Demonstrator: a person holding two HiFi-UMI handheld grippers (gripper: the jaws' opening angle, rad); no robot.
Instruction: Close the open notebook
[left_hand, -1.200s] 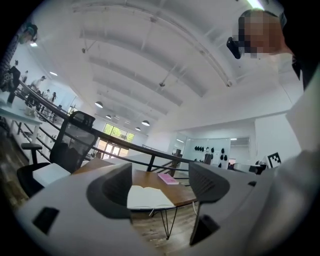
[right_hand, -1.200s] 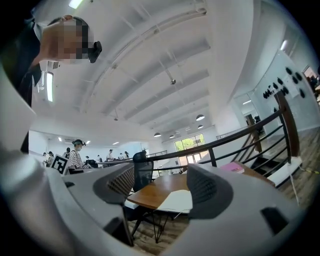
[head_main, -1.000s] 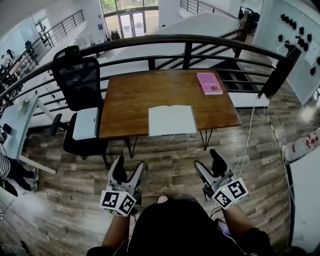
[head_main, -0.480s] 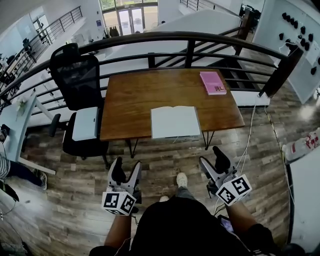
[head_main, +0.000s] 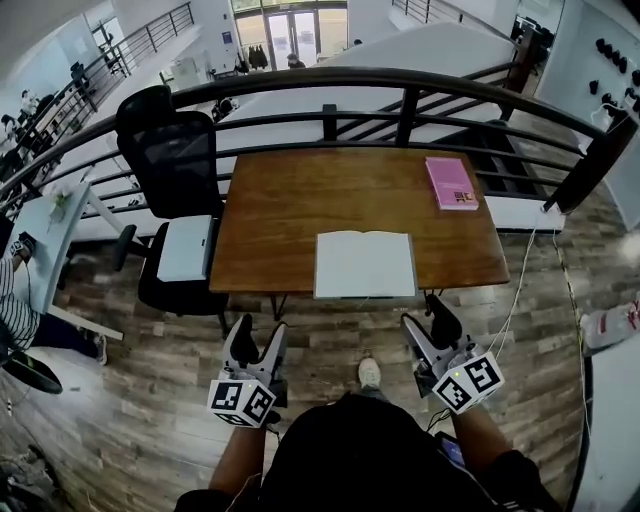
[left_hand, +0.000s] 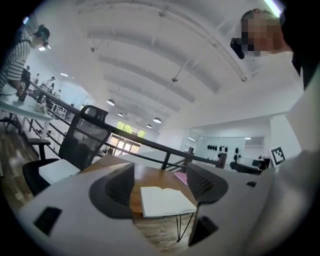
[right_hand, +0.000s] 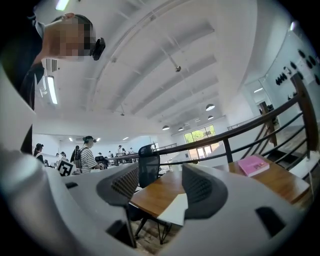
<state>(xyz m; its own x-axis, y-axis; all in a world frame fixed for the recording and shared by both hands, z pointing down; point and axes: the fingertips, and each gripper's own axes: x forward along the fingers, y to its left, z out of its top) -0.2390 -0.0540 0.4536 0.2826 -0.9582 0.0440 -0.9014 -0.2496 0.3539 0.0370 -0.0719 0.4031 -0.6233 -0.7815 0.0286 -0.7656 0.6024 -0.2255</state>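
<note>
The open notebook (head_main: 365, 264) lies flat, white pages up, at the near edge of the wooden table (head_main: 290, 210). Both grippers hang over the floor short of the table, apart from it. My left gripper (head_main: 256, 338) is open and points at the table's near left part; in the left gripper view the notebook (left_hand: 165, 200) shows far off between its jaws. My right gripper (head_main: 428, 322) is open just below the table's right front corner; the notebook's corner (right_hand: 176, 209) shows beyond it. Both pairs of jaws have just been closing a little, with nothing between them.
A pink book (head_main: 451, 183) lies at the table's far right. A black office chair (head_main: 170, 160) with a white pad (head_main: 186, 247) on its seat stands left of the table. A dark railing (head_main: 400, 80) runs behind it. A cable (head_main: 520, 290) hangs at the right.
Both grippers have come nearer to the table's front edge, and the table now looks larger and lower in the head view. The notebook stays open and has not moved.
</note>
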